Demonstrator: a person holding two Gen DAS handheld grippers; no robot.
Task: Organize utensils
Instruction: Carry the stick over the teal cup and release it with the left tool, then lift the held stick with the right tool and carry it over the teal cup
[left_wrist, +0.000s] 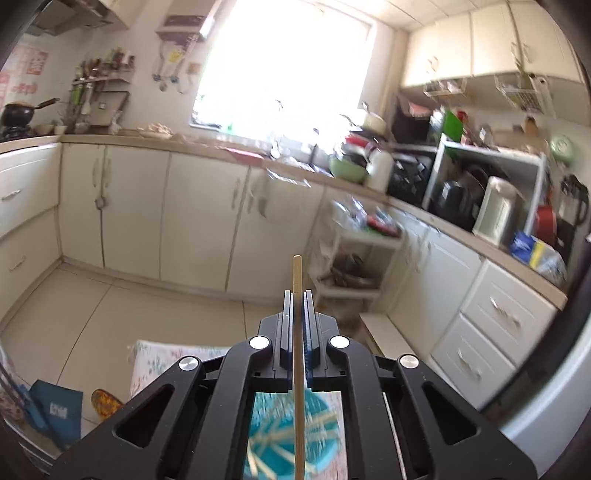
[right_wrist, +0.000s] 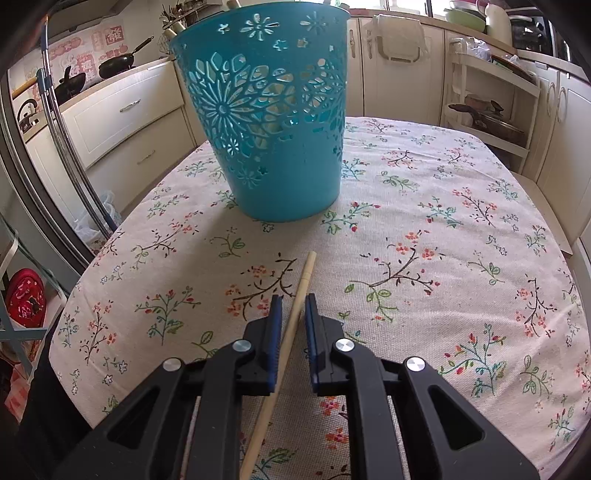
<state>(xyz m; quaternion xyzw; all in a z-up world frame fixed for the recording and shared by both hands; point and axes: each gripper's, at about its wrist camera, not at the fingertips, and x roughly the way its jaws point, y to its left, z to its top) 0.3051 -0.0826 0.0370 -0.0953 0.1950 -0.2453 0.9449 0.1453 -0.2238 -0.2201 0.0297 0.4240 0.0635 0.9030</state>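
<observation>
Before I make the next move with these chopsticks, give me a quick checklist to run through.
1. Left claw shut on its chopstick: ok.
2. Basket upright on the tablecloth: ok.
3. Held chopstick lined up over the basket mouth: cannot tell, blurred.
4. Right claw straddling the table chopstick: ok.
5. Right claw gripping it: not ok, gaps beside the pads.
</observation>
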